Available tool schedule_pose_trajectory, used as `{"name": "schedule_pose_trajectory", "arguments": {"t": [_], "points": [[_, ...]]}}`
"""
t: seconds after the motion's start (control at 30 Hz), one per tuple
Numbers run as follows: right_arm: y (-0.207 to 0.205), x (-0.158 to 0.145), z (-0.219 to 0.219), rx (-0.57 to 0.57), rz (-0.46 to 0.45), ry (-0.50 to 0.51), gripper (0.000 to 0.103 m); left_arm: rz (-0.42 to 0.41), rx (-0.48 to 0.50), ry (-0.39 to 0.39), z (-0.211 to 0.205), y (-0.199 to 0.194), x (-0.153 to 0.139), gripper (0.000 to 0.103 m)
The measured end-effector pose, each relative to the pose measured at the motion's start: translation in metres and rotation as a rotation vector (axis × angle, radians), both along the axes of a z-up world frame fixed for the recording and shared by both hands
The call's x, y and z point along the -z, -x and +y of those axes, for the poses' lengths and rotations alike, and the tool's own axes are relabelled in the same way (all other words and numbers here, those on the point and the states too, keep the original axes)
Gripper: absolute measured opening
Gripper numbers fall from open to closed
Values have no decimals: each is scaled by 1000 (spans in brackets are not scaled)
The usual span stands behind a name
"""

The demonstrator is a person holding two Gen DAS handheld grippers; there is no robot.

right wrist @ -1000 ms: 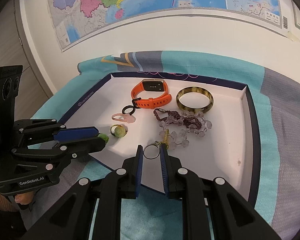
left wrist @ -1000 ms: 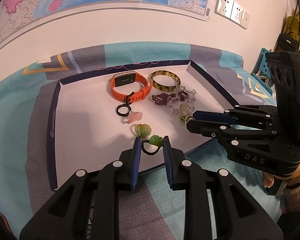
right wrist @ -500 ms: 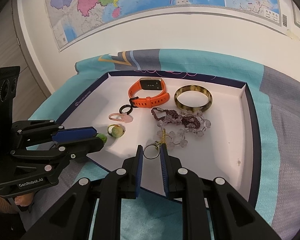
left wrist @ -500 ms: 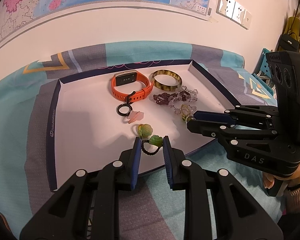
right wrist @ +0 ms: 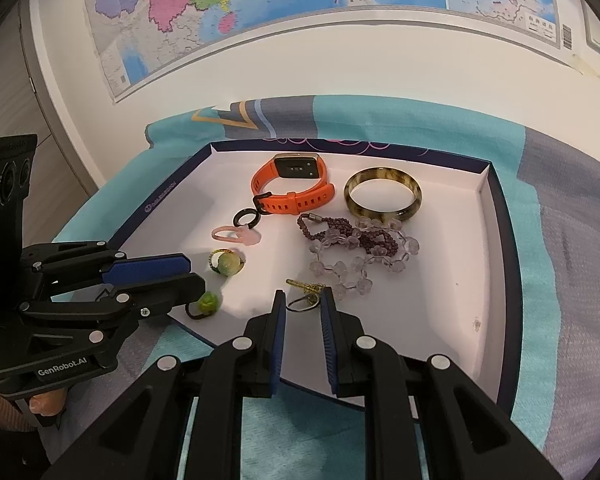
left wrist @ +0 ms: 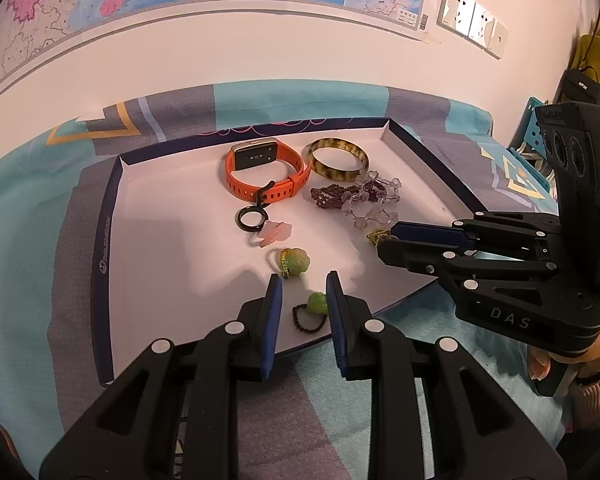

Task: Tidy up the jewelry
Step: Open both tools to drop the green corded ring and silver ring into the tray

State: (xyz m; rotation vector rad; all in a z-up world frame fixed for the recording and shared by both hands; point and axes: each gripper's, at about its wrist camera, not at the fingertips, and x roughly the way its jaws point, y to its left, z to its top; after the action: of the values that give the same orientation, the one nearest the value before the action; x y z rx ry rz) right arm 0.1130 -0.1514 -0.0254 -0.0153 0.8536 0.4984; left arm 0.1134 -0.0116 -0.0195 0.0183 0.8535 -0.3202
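Note:
A white tray with a dark blue rim lies on the bed. My left gripper hovers at its near edge, jaws a little apart. A green bead ring on a black cord lies low between the fingers, blurred, touching only the right pad. From the right wrist view it sits under the left gripper, green bead ring. My right gripper is shut on a thin metal ring with a gold charm. The gold charm shows at the right gripper.
In the tray lie an orange watch, a tortoiseshell bangle, tangled bead bracelets, a pink ring and a green stone ring. A teal and grey bedspread surrounds it. A hand holds the right gripper.
The green bead ring has dropped from between the left fingertips to lower down near the tray's edge. Both grippers have stayed put and the right keeps its metal ring.

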Motion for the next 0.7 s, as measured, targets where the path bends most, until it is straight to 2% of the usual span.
{"name": "schedule_pose_trajectory", "arguments": {"t": [0.3,0.37,0.4,0.47,0.53,0.57,0.67,0.7], "points": [[0,0,-2,9,0,0,17,-4,-12,-4,1,1,0,25],[0,0,-3,10,-1,-2,17,-7,-20,-6,2,2,-1,32],[1,-1,-3,12,-2,-2,22,-11,-24,-9,2,3,-2,34],[2,-1,-5,21,-6,-7,34,-19,-31,-13,3,5,-3,48],[5,-3,-7,24,-13,-14,39,-40,-41,-24,4,10,-7,51],[7,-4,-8,29,-16,-16,47,-47,-44,-28,4,12,-8,56],[13,-6,-13,36,-23,-32,56,-68,-61,-35,5,18,-12,69],[15,-8,-16,42,-29,-35,63,-76,-64,-42,5,21,-13,71]]}}
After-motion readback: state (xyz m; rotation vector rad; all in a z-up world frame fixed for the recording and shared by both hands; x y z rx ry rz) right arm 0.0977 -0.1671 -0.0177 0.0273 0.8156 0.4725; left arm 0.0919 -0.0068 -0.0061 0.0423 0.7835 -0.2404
